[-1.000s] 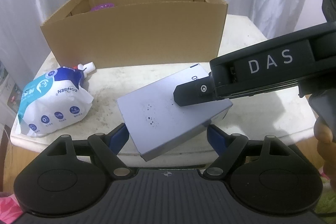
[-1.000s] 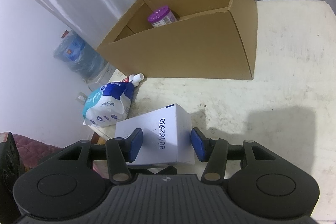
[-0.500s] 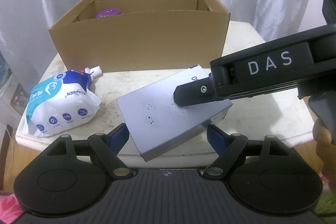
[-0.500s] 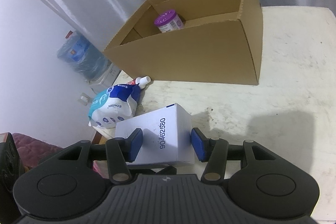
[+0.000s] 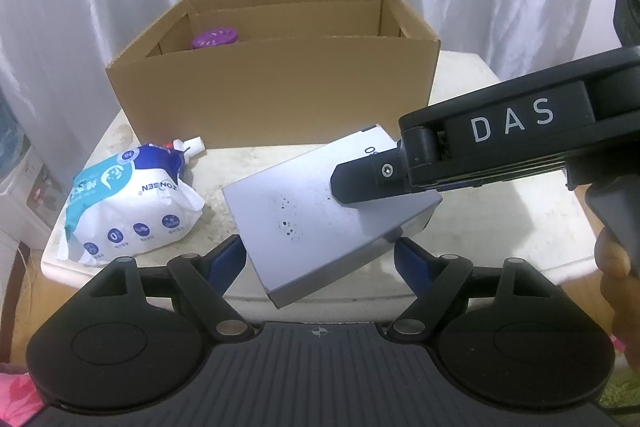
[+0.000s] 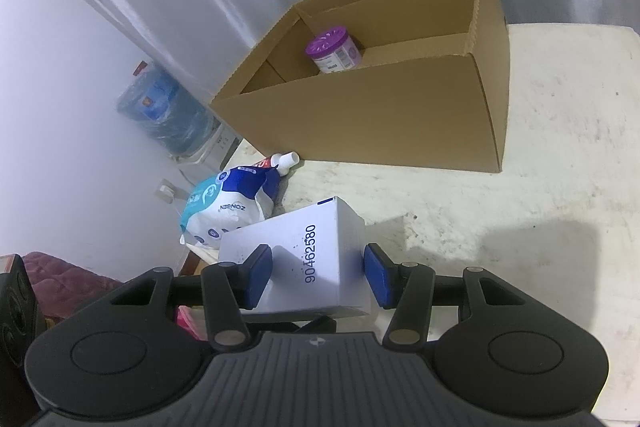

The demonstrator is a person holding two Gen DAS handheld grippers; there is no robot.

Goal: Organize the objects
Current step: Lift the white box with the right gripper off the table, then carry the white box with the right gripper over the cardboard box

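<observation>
A white rectangular box (image 5: 304, 227) with a printed number hangs tilted just above the near edge of the table (image 5: 500, 219). My left gripper (image 5: 320, 261) is shut on its two long sides. My right gripper (image 6: 318, 275) is shut across the same white box (image 6: 304, 251); in the left wrist view its upper finger (image 5: 360, 183) lies on the box's top face. Behind stands an open cardboard box (image 5: 276, 95) holding a purple-lidded can (image 6: 334, 51) in its back left corner. A blue and white spouted pouch (image 5: 132, 203) lies on the table to the left.
White curtains hang behind the table. The cardboard box (image 6: 380, 123) takes up the back of the table (image 6: 540, 155). A water jug (image 6: 164, 111) stands on the floor at the left, past the table edge. A person's hand (image 5: 612, 267) grips the right handle.
Both views now look a little more down into the cardboard box, showing more of the purple can. The white box sits unchanged between both pairs of fingers.
</observation>
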